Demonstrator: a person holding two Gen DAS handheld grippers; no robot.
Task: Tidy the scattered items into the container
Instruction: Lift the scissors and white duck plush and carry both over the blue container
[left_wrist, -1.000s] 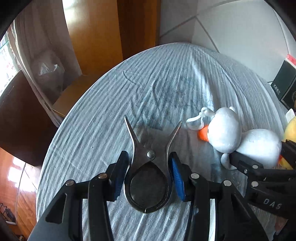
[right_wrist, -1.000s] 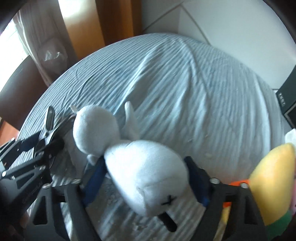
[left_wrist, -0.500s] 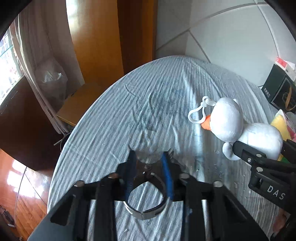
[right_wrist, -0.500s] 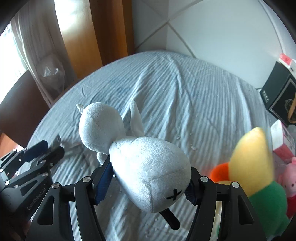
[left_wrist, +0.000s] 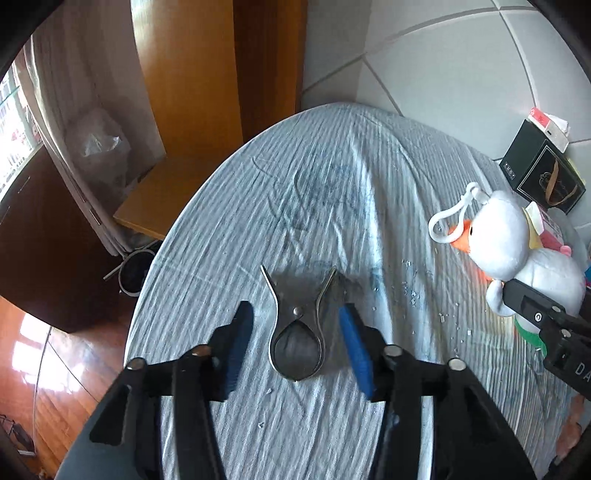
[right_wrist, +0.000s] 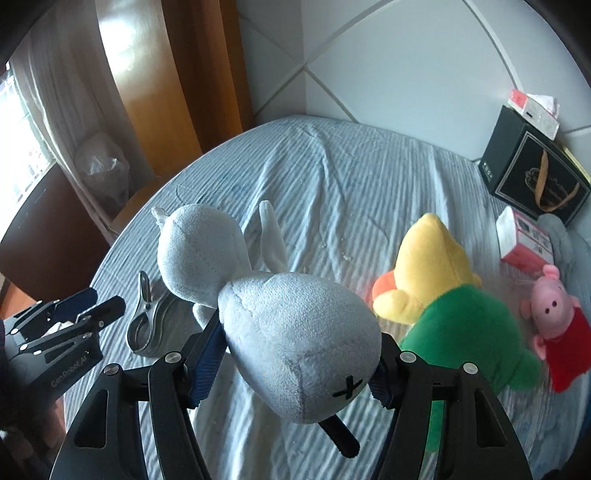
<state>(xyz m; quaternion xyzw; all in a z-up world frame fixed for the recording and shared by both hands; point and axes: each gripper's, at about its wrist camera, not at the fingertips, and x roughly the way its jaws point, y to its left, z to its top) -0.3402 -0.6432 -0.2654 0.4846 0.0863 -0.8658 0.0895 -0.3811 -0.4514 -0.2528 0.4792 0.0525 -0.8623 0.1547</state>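
left wrist view: the left gripper (left_wrist: 297, 345) hangs over a round table (left_wrist: 332, 192) covered in a striped cloth, its jaws opening, blue pads (left_wrist: 354, 350) standing clear on either side of a metal clip (left_wrist: 297, 339) that lies flat on the cloth between them, untouched. off to the right of the tongs, a white duck toy (left_wrist: 517, 251) with a white keyring loop is carried by the right gripper, whose black fingers enter at the edge. a black box (left_wrist: 543, 181) sits beyond the toy.

right wrist view: the right gripper (right_wrist: 295, 358) is clamped about half wide on the duck toy's (right_wrist: 295, 332) body, lifted off the cloth. to its left lies the clip (right_wrist: 147, 321), just beside the left gripper (right_wrist: 79, 306). to its right rest a yellow and green plush (right_wrist: 443, 288) and a pink pig toy (right_wrist: 557, 317).
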